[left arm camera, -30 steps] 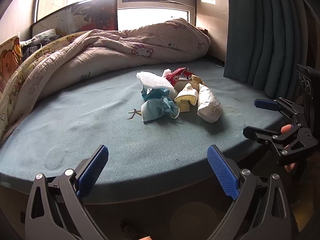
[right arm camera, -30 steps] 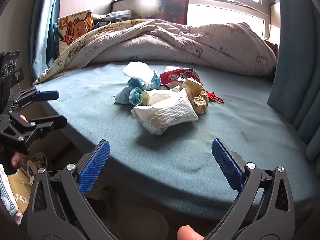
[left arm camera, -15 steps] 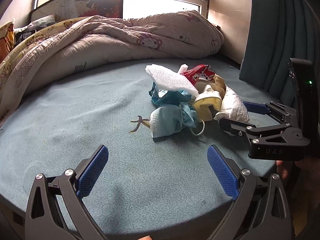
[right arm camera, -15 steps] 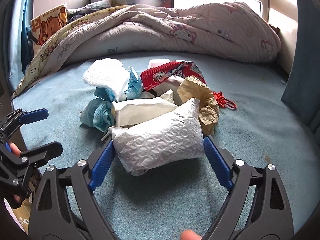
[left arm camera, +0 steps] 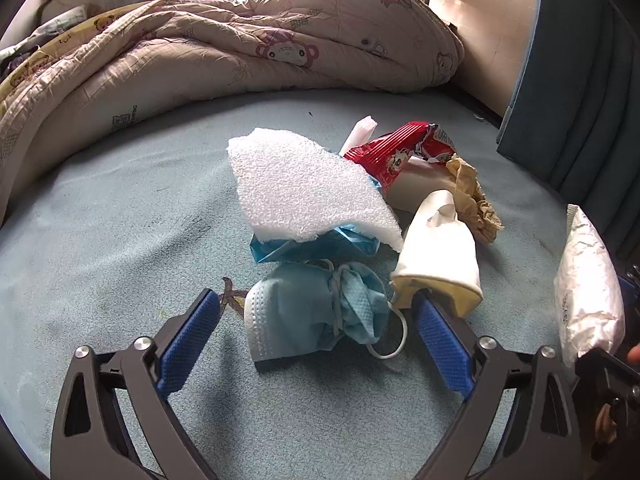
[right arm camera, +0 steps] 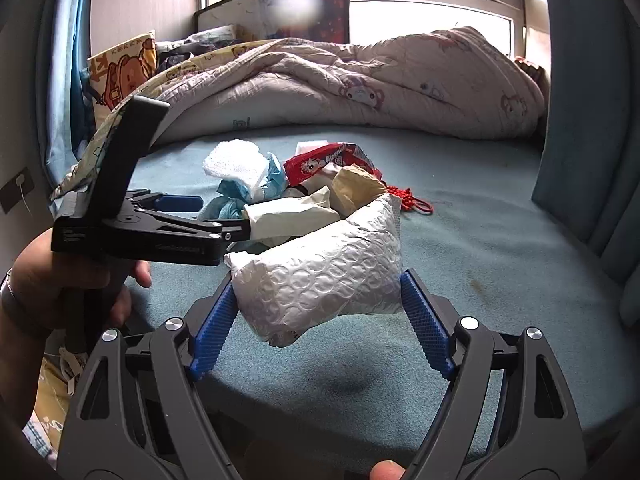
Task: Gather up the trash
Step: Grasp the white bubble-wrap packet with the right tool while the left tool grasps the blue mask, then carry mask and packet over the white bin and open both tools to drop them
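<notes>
A pile of trash lies on the blue-green mattress. My left gripper is open, with its fingers on either side of a crumpled blue face mask. Behind the mask lie a white foam piece, a blue plastic bag, a cream packet, a red snack wrapper and crumpled brown paper. My right gripper is shut on a white bubble-wrap packet and holds it above the bed's edge. The packet also shows in the left wrist view.
A rumpled quilt covers the far half of the bed. Blue curtains hang at the right. A red knotted cord lies beyond the pile. A cartoon pillow leans at the far left.
My left gripper moved forward until its fingers flank the face mask. My right gripper closed on the bubble-wrap packet and lifted it back from the pile.
</notes>
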`<state>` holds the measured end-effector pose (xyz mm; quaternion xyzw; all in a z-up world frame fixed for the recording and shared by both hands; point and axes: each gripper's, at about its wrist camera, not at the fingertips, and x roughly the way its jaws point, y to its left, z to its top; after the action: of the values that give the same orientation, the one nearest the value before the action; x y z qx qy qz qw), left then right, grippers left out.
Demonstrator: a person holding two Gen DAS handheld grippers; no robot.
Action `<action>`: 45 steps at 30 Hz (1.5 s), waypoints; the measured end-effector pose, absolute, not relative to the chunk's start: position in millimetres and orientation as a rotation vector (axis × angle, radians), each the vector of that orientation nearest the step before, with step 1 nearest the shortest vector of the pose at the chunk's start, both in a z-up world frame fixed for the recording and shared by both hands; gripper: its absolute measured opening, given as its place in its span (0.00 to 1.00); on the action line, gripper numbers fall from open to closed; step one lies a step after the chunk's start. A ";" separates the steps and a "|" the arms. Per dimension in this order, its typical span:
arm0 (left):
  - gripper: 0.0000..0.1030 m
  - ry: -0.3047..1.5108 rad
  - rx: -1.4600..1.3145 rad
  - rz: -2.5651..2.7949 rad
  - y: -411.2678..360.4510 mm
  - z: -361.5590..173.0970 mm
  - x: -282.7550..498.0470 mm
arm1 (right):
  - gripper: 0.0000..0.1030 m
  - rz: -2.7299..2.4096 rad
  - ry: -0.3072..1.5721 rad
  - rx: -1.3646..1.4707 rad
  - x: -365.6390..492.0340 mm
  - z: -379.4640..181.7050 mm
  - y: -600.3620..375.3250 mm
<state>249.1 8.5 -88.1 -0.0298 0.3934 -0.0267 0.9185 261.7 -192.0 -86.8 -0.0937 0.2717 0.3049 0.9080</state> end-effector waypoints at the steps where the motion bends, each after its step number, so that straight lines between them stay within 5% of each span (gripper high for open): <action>1: 0.69 0.807 -0.063 -0.055 7.1 -89.0 249.3 | 0.73 0.633 0.555 -0.189 259.5 -85.4 -194.8; 6: 0.44 0.790 -0.048 -0.029 4.9 -91.1 236.1 | 0.73 0.629 0.564 -0.179 255.7 -89.1 -207.2; 9: 0.38 0.780 -0.047 -0.030 6.9 -88.3 221.9 | 0.73 0.634 0.578 -0.143 253.7 -90.0 -215.7; 26: 0.34 0.679 0.008 -0.160 -20.8 -57.8 64.8 | 0.73 0.727 0.479 -0.174 142.7 -80.1 -235.5; 34: 0.35 0.842 0.027 -0.238 -44.3 -157.5 -4.7 | 0.73 0.806 0.624 -0.246 78.5 -189.2 -249.3; 45: 0.36 1.129 -0.042 -0.304 -79.9 -353.0 23.9 | 0.73 0.772 0.820 -0.347 94.7 -317.6 -249.8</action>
<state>23.9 -79.9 -353.0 -0.0196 0.5329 -0.1434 0.8337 94.7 -249.8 -317.6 -0.1638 0.3866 0.3639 0.8314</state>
